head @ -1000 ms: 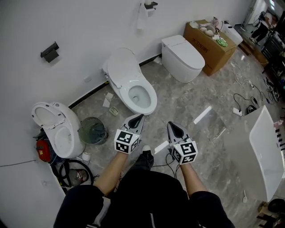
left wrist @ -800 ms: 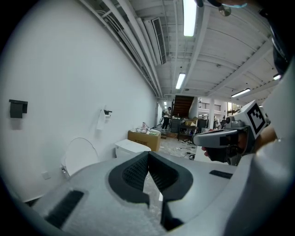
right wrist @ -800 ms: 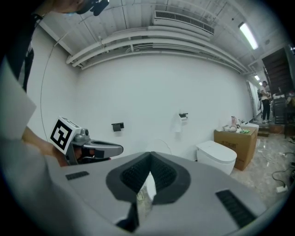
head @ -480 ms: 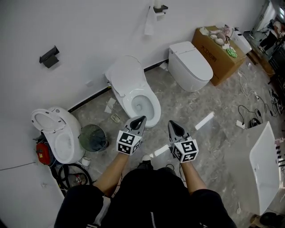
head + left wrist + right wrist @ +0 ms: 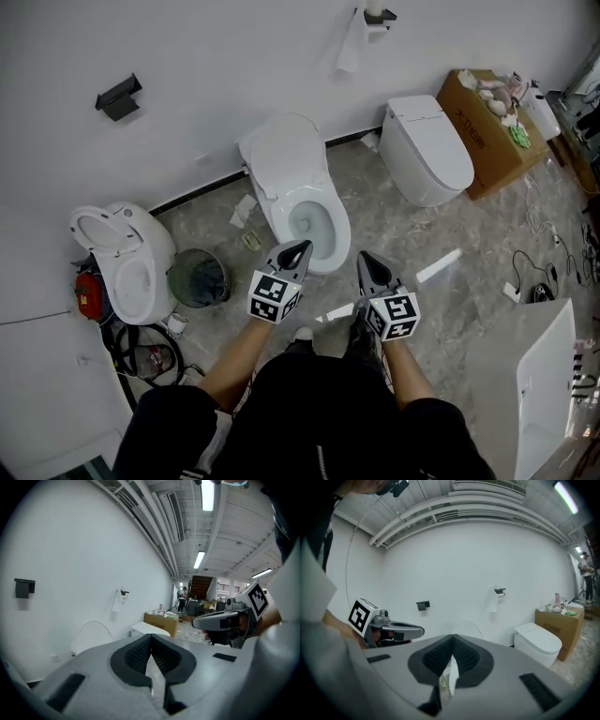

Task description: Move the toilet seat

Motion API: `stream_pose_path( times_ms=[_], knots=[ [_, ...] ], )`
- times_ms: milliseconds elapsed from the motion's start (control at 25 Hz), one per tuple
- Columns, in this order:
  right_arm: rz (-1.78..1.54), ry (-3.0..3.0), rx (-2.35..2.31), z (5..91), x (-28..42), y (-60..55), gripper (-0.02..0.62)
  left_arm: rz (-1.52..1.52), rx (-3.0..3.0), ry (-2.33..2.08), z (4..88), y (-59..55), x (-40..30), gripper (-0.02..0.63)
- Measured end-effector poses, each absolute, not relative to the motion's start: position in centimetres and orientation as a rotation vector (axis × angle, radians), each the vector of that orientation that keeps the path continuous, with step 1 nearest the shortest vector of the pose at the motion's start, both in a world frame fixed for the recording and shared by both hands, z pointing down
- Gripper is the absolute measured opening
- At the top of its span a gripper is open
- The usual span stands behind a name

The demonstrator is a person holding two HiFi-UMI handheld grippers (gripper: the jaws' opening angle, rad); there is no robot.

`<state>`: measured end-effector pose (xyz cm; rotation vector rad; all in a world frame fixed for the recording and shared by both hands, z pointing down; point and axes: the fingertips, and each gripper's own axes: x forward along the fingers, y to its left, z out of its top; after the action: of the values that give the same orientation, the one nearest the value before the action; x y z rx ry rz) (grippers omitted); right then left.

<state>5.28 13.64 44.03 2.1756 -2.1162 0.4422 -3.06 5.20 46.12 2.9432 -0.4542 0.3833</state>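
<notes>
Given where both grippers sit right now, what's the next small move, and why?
Probably bring the left gripper forward to the front edge of the toilet seat and open its jaws. It and the right gripper are both shut and short of the seat, and the lid stands raised against the wall.

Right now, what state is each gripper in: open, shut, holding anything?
Left gripper: shut, holding nothing.
Right gripper: shut, holding nothing.
</notes>
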Motion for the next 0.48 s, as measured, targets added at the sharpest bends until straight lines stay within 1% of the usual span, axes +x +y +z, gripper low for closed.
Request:
stream_pose_path(
  times_ms=[480],
  knots=[
    [0.458,-2.386,1.850,44.9,13.3,4.6,0.003,0.405,2.796,-0.881,47.0,-0.7,1.7,0.006]
  ],
)
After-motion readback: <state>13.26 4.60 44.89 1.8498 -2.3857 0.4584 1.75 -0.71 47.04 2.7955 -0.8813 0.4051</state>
